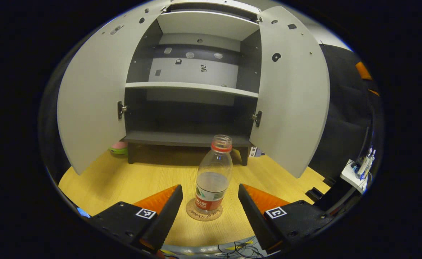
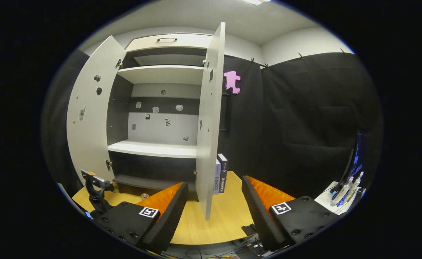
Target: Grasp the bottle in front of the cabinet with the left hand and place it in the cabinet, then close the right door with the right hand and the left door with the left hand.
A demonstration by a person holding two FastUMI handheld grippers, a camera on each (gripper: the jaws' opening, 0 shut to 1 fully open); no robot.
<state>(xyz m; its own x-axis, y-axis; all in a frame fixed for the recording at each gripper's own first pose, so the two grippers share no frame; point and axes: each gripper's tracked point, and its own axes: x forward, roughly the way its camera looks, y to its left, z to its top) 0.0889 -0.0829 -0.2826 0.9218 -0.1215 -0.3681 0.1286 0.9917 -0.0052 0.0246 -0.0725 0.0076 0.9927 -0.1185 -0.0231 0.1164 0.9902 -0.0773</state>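
A clear plastic bottle (image 1: 213,172) with a red neck ring and red label, cap off, stands upright on a round coaster (image 1: 196,216) on the wooden table (image 1: 131,180), in front of the cabinet (image 1: 193,86). Both cabinet doors stand wide: the left door (image 1: 92,97) and the right door (image 1: 290,97). My left gripper (image 1: 210,187) is open, with a finger on each side of the bottle's lower part and a gap on both sides. My right gripper (image 2: 214,182) is open and holds nothing, just in front of the right door's (image 2: 209,126) edge. The left gripper (image 2: 95,190) shows at lower left.
The cabinet's bottom shelf (image 1: 185,138) is bare and dark, with a white shelf (image 1: 193,88) above. A pink and green object (image 1: 119,147) lies by the cabinet's left foot. Upright boxes (image 2: 221,176) stand behind the right door. A white side stand with small bottles (image 2: 344,194) is at the right.
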